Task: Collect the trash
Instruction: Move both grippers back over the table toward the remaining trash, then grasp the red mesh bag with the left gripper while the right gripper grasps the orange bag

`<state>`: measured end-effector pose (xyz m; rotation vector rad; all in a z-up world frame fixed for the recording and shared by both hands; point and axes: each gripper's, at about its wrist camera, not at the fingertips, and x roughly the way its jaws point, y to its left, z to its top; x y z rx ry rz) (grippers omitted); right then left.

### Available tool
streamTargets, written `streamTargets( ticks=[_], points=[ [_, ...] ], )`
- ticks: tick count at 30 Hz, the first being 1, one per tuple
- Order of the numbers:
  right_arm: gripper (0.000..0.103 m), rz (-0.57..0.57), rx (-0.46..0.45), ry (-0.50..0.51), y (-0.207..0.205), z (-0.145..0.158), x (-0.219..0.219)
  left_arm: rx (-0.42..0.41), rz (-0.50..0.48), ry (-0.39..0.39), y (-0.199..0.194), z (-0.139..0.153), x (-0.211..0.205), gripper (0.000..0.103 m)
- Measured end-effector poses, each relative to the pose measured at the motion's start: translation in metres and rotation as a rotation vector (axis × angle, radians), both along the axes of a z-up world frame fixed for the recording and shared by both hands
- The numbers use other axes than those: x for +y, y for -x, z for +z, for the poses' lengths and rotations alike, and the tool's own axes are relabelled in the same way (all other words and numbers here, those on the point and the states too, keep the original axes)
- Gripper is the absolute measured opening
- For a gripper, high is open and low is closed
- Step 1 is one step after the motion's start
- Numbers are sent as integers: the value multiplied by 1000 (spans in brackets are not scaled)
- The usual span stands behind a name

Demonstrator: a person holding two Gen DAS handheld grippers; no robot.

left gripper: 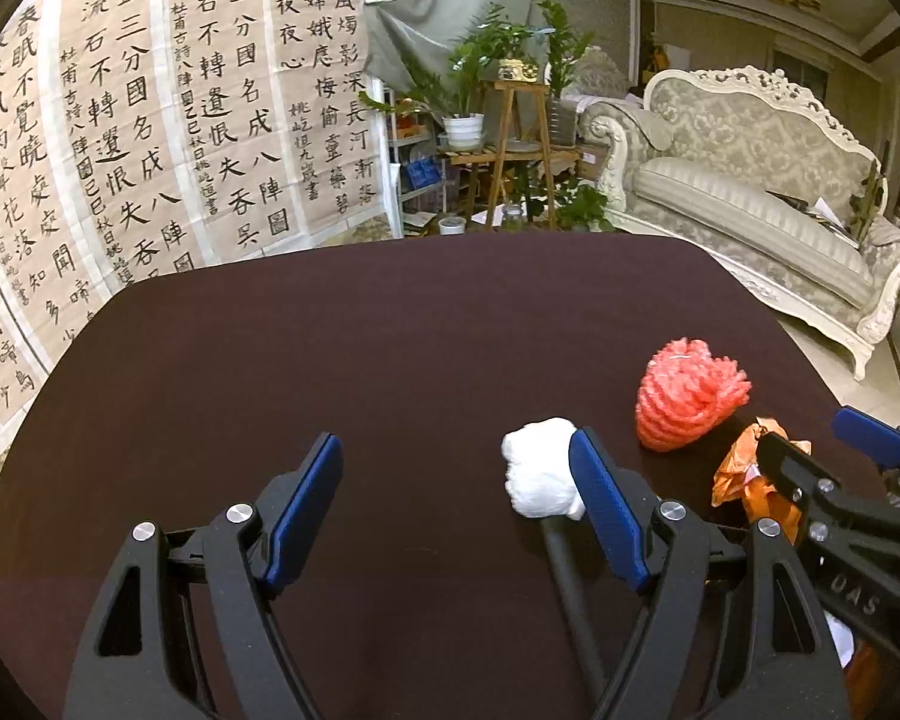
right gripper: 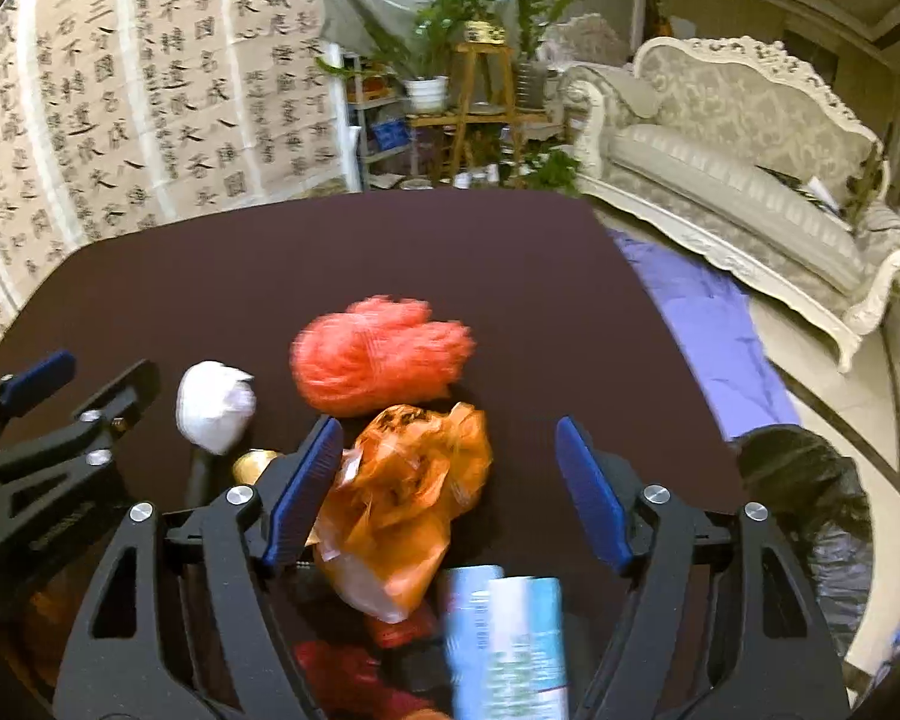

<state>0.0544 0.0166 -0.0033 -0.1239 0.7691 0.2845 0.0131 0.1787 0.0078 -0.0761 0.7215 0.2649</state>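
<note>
So the thing everything hangs on here is the crumpled orange plastic bag [right gripper: 408,480] and how it sits against the right gripper [right gripper: 450,486]. In the right wrist view it's in the lower middle of the frame, lying between the two blue-padded fingers but hugging the left one and leaving a clear gap to the right pad, so I'd call those jaws spread and gripping nothing. The bag looks longer along the pointing line than across it, running from mid-frame down toward the bottom edge, so squeezing across its narrow side seems doable if the gripper slides a bit leftward first. The left gripper [left gripper: 456,480] is also wide open and empty; in its own view the white crumpled paper wad [left gripper: 540,468] sits just outside its right finger, right of centre, touching or nearly touching it, not between the pads. The coral-pink foam net ball [right gripper: 378,354] lies further up the dark brown round table [right gripper: 390,252], just beyond the bag. A blurry blue-and-white carton [right gripper: 504,642] shows at the bottom edge and a black bin bag [right gripper: 810,510] off the table's right rim, likely where it all goes. Right hand is clearly nearer the bag.
</note>
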Motion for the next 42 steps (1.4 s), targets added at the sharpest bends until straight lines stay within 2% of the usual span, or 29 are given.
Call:
streamTargets(
  ticks=[8,18,20,25,36,42],
  points=[
    [71,-64,25,-4,-12,-8,-25,-7,-31,-1,-8,3,-9,75],
    [70,-14,32,27,-13,-15,-16,0,-65,-14,-18,3,-19,75],
    [58,-16,47,23,-14,-17,-20,2,-73,-20,-20,2,-21,75],
    [42,-43,56,1,-22,-16,-34,9,-101,-25,-29,1,-32,75],
    [42,-58,70,-45,-40,-21,-57,64,-181,-63,-61,-11,-63,75],
    [51,-57,72,-56,-43,-22,-63,95,-217,-73,-75,-17,-76,78]
  ],
)
